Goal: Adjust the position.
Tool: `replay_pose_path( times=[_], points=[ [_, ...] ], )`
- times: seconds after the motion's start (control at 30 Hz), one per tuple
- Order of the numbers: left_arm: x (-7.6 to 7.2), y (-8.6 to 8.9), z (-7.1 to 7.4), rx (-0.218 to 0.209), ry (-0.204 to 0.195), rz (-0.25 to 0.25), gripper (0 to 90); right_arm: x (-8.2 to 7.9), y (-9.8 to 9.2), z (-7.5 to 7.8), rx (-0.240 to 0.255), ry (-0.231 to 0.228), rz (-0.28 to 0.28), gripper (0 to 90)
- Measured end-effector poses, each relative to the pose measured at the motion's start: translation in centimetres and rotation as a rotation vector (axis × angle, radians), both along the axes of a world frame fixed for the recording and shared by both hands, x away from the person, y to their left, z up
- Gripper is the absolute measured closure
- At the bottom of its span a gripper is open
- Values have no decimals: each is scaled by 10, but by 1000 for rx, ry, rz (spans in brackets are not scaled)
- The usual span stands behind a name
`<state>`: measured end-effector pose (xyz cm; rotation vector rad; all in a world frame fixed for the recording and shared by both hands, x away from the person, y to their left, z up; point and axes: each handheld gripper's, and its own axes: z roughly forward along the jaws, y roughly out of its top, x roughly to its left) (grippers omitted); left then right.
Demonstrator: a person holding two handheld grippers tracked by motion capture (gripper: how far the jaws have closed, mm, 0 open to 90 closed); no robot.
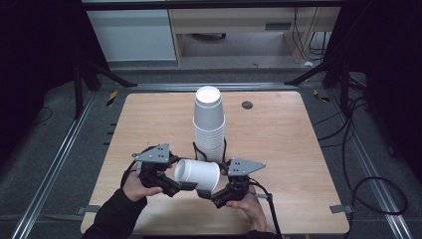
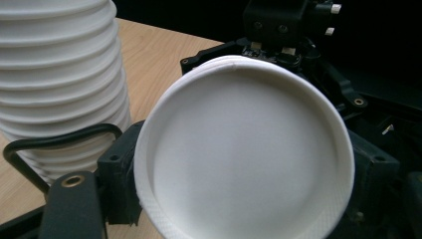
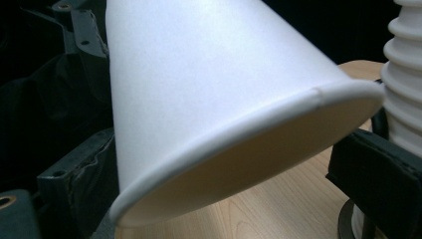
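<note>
A single white paper cup (image 1: 198, 174) lies on its side, lifted just above the table's front middle. My left gripper (image 1: 185, 185) has its jaws on either side of the cup's narrow base (image 2: 244, 159), touching it. My right gripper (image 1: 208, 193) is shut on the same cup at its wide rim (image 3: 239, 149), a pad on each side. Directly behind stands a tall stack of upside-down white cups (image 1: 209, 124); its ribbed rims show in the left gripper view (image 2: 59, 74) and the right gripper view (image 3: 405, 74).
A black wire holder (image 2: 59, 137) rings the foot of the stack. The wooden table (image 1: 278, 144) has a small dark round disc (image 1: 247, 104) at its back right. Metal rails (image 1: 54, 164) run along both sides of the table; cables lie on the floor at right.
</note>
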<state>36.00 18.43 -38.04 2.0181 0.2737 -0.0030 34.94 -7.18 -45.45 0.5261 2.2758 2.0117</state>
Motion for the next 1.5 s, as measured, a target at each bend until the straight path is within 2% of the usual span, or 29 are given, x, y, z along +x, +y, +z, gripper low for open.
replay_pose_path(
  times=[0.27, 0.7, 0.87, 1.03, 1.37, 1.5],
  points=[
    [-1, -3, -1, 11, 2, -20, 212, 1, 4, -1, -15, -6, 34, 45],
    [1, -1, -1, 4, 16, -33, 213, 1, 3, -1, -15, -21, 46, 61],
    [0, -3, -2, 16, 15, -48, 214, 1, 4, 0, -33, -34, 64, 44],
    [-1, -7, -3, 31, 1, -57, 214, 2, 7, 1, -53, -36, 79, 55],
    [-2, -6, -2, 22, -9, -48, 206, 3, 6, 1, -44, -31, 88, 77],
    [-2, -3, 1, 13, -25, -30, 206, 3, 5, 1, -44, -26, 89, 77]
  ],
)
